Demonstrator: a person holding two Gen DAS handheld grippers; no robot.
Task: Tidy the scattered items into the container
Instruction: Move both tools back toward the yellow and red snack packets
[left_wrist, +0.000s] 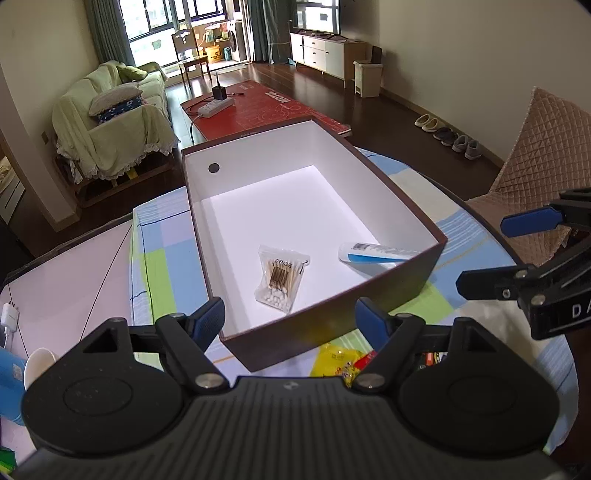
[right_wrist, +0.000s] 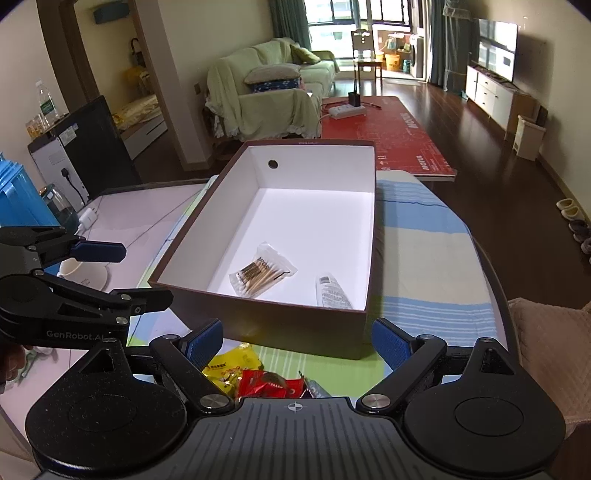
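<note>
Left wrist view shows your left gripper (left_wrist: 291, 317) with its blue-padded fingers (left_wrist: 208, 317) spread wide and gripping nothing, poised over the near wall of the brown box (left_wrist: 332, 317), while your right gripper (right_wrist: 297, 338) is likewise splayed and empty just short of that same box. Under both sets of fingers, on the striped cloth (right_wrist: 436, 258) outside the box, lie a yellow packet (right_wrist: 231, 365) and a red packet (right_wrist: 269, 384) touching each other. Inside on the white floor rest a cotton swab bag (left_wrist: 282, 275) and, apart from it toward the right wall, a tube (left_wrist: 373, 253).
</note>
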